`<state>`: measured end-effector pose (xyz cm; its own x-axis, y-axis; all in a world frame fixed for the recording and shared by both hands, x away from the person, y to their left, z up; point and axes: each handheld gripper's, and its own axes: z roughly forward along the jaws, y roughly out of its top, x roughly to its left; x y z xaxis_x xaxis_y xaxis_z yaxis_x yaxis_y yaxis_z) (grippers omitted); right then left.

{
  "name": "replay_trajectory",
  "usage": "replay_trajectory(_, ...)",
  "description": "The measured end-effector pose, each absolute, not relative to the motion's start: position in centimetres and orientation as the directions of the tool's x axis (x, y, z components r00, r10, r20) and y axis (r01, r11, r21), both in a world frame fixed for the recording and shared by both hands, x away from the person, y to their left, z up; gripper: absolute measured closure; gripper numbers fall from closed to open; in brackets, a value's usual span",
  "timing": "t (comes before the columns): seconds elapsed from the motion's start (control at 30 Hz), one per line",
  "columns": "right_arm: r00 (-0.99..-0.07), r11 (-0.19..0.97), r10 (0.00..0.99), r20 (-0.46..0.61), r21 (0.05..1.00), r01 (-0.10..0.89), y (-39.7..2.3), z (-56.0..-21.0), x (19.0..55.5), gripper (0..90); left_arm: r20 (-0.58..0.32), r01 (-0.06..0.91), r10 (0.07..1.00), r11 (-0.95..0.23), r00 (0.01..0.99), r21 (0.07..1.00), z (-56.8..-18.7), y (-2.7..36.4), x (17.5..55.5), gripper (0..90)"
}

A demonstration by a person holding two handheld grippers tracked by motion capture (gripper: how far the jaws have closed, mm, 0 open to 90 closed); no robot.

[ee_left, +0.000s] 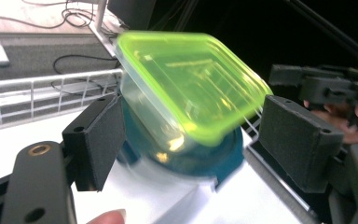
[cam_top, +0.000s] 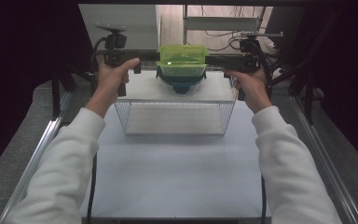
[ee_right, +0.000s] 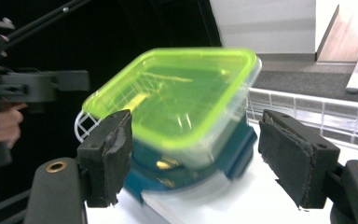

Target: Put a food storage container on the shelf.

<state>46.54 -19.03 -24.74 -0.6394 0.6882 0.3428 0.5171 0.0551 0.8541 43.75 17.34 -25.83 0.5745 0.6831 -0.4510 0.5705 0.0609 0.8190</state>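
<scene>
A clear box with a lime-green lid (cam_top: 182, 58) sits on top of a teal-lidded container (cam_top: 181, 83) at the back of a raised white shelf (cam_top: 144, 88). My left gripper (cam_top: 150, 57) points at its left end and my right gripper (cam_top: 213, 59) at its right end. In the left gripper view the green-lidded box (ee_left: 191, 84) and the teal container (ee_left: 205, 161) lie just beyond my left gripper (ee_left: 196, 137), whose pads stand wide apart and off the box. The right gripper view shows the same for the box (ee_right: 177, 98) and my right gripper (ee_right: 198, 161): open, nothing pressed.
The shelf is the top of a white wire basket (cam_top: 175, 119) standing on a white table (cam_top: 177, 177). A wire rail (ee_left: 37, 93) runs along the shelf's back. Dark frames, cables and a stand lie beyond the table. White-sleeved forearms reach in from below.
</scene>
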Motion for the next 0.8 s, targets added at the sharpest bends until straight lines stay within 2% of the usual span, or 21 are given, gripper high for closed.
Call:
replay_trajectory(0.47, -0.726, 0.116, 0.634, 0.265, 0.896, 0.429, -21.8, -27.8, 40.8, 26.9, -0.378, 0.517, 0.691, 0.006, 0.616, 0.856, -28.5, 19.5, 37.5, 22.4)
replay_trajectory(0.8, -0.746, 0.148, 0.625, 0.229, 0.904, 0.401, -23.9, -31.2, 36.5, 26.9, -0.367, 0.528, 0.675, -0.038, 0.640, 0.849, -33.2, 19.5, 32.6, 22.6)
